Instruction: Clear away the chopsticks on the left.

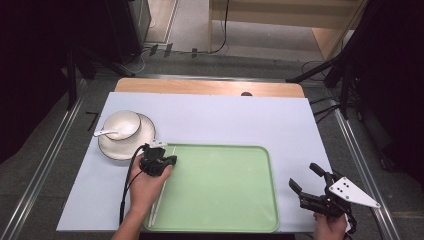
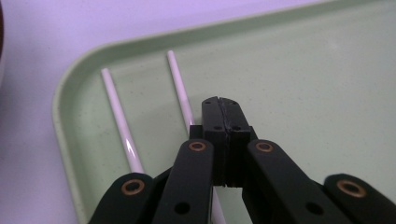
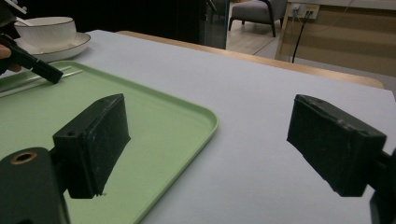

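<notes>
A light green tray (image 1: 225, 190) lies on the white mat at the table's near side. Two white chopsticks (image 1: 156, 207) lie side by side along its left edge. In the left gripper view one chopstick (image 2: 119, 116) lies by the rim and the other chopstick (image 2: 180, 84) runs under my jaws. My left gripper (image 1: 167, 160) is shut, tips low over the tray's far left corner (image 2: 223, 102), nothing visible between the jaws. My right gripper (image 1: 303, 175) hangs open just right of the tray (image 3: 210, 140), with nothing in it.
A white bowl (image 1: 122, 123) holding a white spoon (image 1: 105, 133) sits on a plate (image 1: 125, 147) beyond the tray's left corner, close to my left gripper. The wooden table edge (image 1: 210, 87) lies at the back. Metal rails (image 1: 360, 150) run along both sides.
</notes>
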